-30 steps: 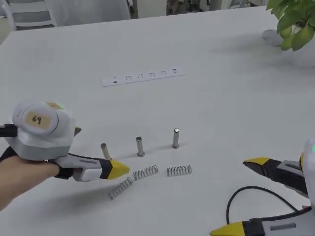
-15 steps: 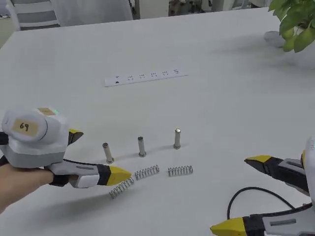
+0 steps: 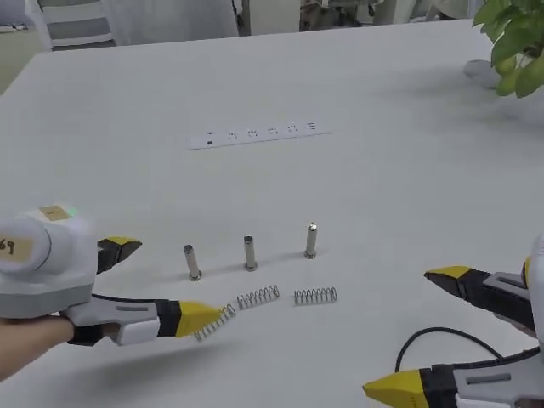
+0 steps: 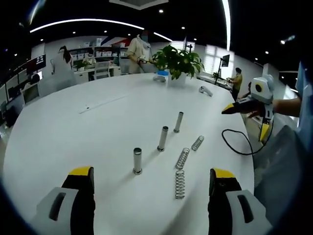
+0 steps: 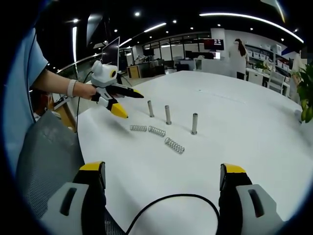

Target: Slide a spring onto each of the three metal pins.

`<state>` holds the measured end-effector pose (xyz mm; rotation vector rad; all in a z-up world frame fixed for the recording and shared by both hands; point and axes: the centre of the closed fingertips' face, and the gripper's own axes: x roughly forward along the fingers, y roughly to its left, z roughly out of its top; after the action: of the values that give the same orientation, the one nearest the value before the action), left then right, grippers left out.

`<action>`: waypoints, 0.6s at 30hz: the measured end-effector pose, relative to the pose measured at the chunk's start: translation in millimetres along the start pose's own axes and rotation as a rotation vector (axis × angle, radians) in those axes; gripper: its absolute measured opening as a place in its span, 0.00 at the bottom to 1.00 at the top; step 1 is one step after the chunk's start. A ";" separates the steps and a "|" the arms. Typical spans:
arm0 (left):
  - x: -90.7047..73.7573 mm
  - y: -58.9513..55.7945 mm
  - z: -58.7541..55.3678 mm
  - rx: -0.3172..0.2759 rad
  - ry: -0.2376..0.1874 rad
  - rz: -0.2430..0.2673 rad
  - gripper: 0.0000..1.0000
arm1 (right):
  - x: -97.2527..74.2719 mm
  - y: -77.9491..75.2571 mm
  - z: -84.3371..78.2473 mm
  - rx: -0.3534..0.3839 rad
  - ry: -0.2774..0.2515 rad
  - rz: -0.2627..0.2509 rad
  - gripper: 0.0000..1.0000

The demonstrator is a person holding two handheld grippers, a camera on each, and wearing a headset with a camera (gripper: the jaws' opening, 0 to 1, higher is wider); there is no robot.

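Springs (image 3: 257, 297), three of them, lie flat in a row near the desk's (image 3: 382, 170) near edge, none on a pin yet. The three pins (image 3: 249, 253) stand upright in a matching row just beyond them, toward the far edge, each apart from its spring.

The left gripper (image 3: 161, 280) is much the nearer of the two. Its jaws are spread wide and hold nothing. The left spring (image 3: 214, 321) lies just beside the tip of one jaw; whether it touches I cannot tell.

In the left gripper view that spring (image 4: 180, 183) sits ahead between the jaws, closer to the right-hand one. Its long axis runs nearly straight away along the gripper's own line, so closing would likely pinch it across the coils. The left pin (image 4: 137, 160) stands just left of it in that view.

The right gripper (image 3: 418, 333) hangs well apart, toward the desk's near right corner, jaws wide and empty, with a black cable (image 3: 433, 330) looping by it. A power strip (image 3: 259, 134) lies farther back, mid-desk.
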<state>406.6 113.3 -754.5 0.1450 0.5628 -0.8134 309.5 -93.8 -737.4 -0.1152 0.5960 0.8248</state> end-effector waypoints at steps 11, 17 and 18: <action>-17.5 -9.9 -1.9 -0.009 -0.048 0.004 0.98 | 3.8 -1.0 4.7 -0.019 0.004 0.009 0.96; -23.5 -22.7 -0.5 0.003 -0.084 -0.017 0.98 | 5.3 0.8 5.9 -0.033 0.012 0.019 0.96; -23.9 -23.3 -0.5 0.004 -0.087 -0.018 0.98 | 5.5 0.9 6.1 -0.035 0.013 0.021 0.96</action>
<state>376.5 112.9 -740.3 0.1080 0.4814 -0.8342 314.6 -87.6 -735.2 -0.1471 0.5960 0.8552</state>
